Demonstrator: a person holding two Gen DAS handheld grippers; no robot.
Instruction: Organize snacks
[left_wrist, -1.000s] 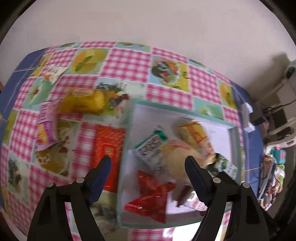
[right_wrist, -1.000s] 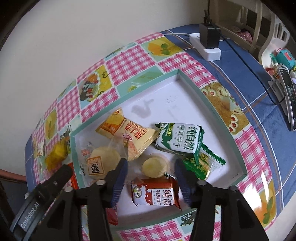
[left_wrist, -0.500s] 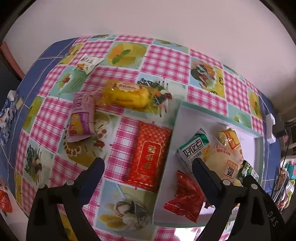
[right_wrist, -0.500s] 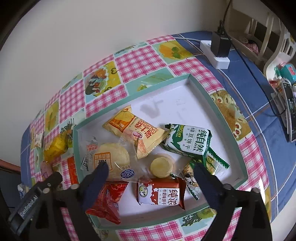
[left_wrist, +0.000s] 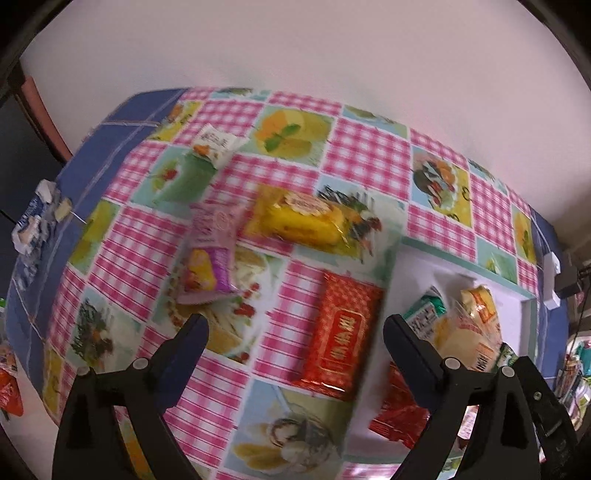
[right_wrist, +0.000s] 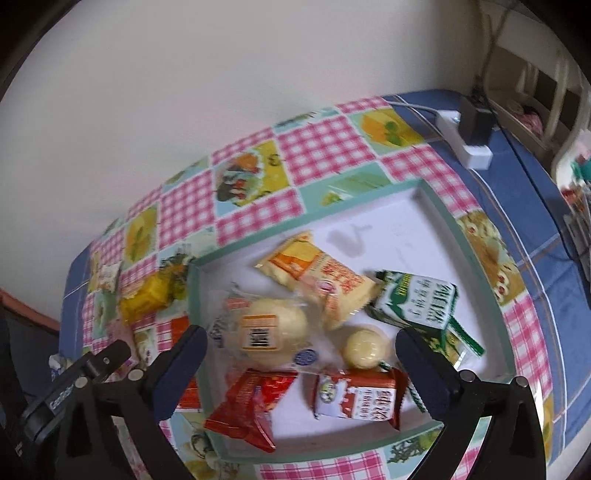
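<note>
A white tray with a teal rim (right_wrist: 436, 195) holds several snack packs: a round pastry (right_wrist: 273, 328), an orange pack (right_wrist: 321, 273), a green biscuit pack (right_wrist: 421, 299), a red crumpled pack (right_wrist: 251, 406). Outside it on the checked cloth lie a flat red pack (left_wrist: 336, 332), a yellow cake pack (left_wrist: 299, 218), a purple pack (left_wrist: 208, 254) and a small white pack (left_wrist: 218, 142). My left gripper (left_wrist: 295, 336) is open and empty above the red pack. My right gripper (right_wrist: 301, 350) is open and empty above the tray's near half.
A white power strip with a black plug (right_wrist: 469, 136) lies on the blue cloth at the far right of the table. Crumpled wrappers (left_wrist: 33, 221) sit at the table's left edge. A wall stands behind the table. Shelves with clutter (right_wrist: 546, 99) are at the right.
My left gripper has moved left from over the tray to over the loose packs on the cloth. My right gripper has opened wide and drawn back a little from the tray.
</note>
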